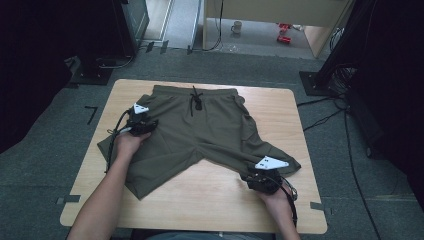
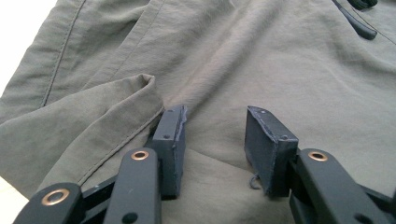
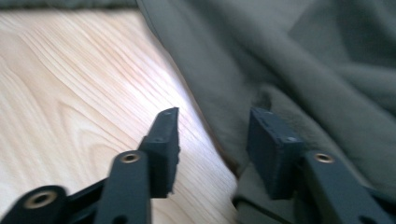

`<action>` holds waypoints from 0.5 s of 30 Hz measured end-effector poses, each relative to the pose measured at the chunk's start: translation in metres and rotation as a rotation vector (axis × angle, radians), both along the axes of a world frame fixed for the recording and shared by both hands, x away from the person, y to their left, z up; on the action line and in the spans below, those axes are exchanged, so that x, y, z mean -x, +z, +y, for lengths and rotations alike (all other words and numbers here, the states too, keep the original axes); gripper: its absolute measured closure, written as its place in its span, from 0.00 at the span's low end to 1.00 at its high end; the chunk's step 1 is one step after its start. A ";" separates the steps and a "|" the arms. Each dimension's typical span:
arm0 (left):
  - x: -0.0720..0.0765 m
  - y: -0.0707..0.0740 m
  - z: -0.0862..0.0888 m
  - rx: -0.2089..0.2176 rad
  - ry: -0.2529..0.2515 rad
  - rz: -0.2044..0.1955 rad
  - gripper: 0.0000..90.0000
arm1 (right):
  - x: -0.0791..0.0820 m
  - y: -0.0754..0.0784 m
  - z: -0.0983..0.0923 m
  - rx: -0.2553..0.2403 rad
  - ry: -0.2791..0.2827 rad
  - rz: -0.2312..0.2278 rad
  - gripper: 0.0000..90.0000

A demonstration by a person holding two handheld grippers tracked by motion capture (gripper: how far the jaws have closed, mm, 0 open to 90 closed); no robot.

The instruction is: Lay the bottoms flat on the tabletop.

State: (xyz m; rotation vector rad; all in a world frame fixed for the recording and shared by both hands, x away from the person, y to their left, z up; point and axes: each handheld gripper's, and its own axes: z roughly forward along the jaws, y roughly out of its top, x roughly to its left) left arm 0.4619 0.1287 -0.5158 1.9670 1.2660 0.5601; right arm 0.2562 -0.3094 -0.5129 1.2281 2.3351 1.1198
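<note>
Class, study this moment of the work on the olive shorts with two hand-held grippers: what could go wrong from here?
1. The right gripper stands open astride the hem of the shorts, one jaw over bare table; closing now might catch only the edge, which could slip.
2. The left gripper is open over a raised fold; it might pinch extra layers and bunch the cloth.

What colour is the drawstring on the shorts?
Black; the drawstring on the olive-green shorts shows best in the high view.

Both hand-held grippers (image 1: 142,120) (image 1: 262,177) parted, low.
</note>
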 end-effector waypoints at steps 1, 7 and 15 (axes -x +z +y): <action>0.000 0.000 0.000 0.000 0.000 0.000 0.64 | 0.000 0.000 0.000 0.000 0.000 0.000 0.57; 0.000 0.000 -0.001 -0.005 0.000 -0.002 0.64 | -0.009 -0.007 -0.005 0.051 -0.022 -0.062 0.72; 0.000 0.000 -0.001 -0.006 0.000 -0.003 0.64 | -0.006 0.011 -0.004 -0.014 -0.060 0.011 1.00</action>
